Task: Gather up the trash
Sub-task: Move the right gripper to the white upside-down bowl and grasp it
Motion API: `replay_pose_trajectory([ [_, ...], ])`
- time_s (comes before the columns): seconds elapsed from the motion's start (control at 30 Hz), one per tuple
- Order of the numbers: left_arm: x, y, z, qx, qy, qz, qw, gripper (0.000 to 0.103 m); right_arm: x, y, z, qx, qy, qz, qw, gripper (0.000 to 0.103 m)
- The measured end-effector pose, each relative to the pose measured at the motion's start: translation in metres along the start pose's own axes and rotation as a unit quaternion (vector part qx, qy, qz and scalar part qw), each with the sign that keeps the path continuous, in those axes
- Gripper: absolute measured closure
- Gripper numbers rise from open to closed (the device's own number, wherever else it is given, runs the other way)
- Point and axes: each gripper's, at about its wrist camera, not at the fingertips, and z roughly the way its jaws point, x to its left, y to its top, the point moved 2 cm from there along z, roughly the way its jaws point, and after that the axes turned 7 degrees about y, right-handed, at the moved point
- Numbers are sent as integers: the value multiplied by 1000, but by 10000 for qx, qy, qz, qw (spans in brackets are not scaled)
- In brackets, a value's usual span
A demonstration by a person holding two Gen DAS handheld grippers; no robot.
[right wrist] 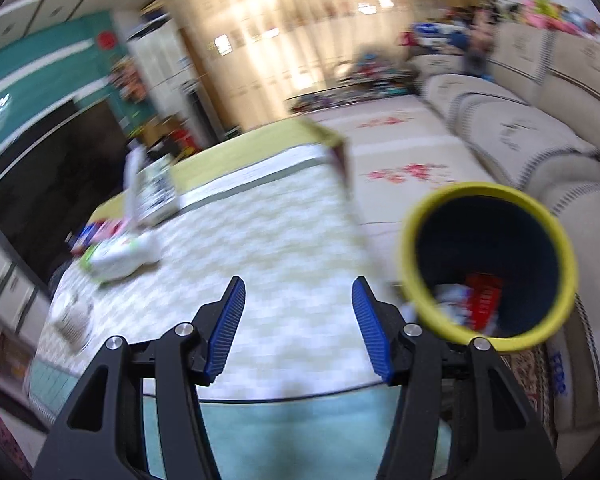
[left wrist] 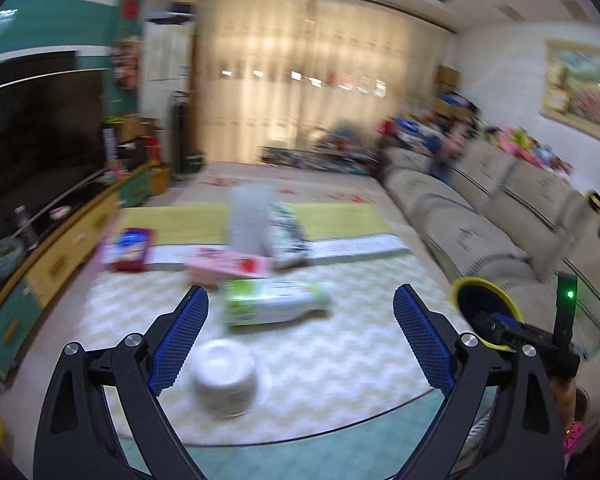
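Living-room table (left wrist: pixel 340 368), trash bin (right wrist: pixel 488 268) beside.

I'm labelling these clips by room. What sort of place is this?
Most likely a home living room: a long sofa along one wall, a TV on a low cabinet opposite, and full-height curtains at the far end.

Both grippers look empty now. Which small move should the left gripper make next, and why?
Probably lower the left gripper, open and empty, onto the green-and-white pack lying just beyond its fingertips on the table. The yellow-rimmed bin already holds trash, and the pack is the item most nearly in line with the open jaws.
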Motion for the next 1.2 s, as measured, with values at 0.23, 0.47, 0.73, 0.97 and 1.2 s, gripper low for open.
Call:
replay_pose_trajectory([
  [0.23, 77, -9, -39, -282, 578, -341, 9973, 9, 118, -20, 45, 628, 1018, -1001, 9878, 50],
  [0.47, 108, -18, -41, -194, 673, -597, 9958, 8, 212, -43, 69, 955, 1707, -1841, 9632, 36],
  [0.73, 124, -29, -29, -3, 672, -767, 9948, 8, 268, -52, 104, 1145, 1746, -2349, 9493, 25],
  [0.97, 130, -36, -17, 126, 644, -843, 9943, 8, 285, -57, 138, 1441, 1502, -2440, 9472, 23],
  [1.2, 131, -40, -9, 224, 618, -882, 9939, 8, 290, -63, 154, 1534, 1209, -2601, 9456, 23],
])
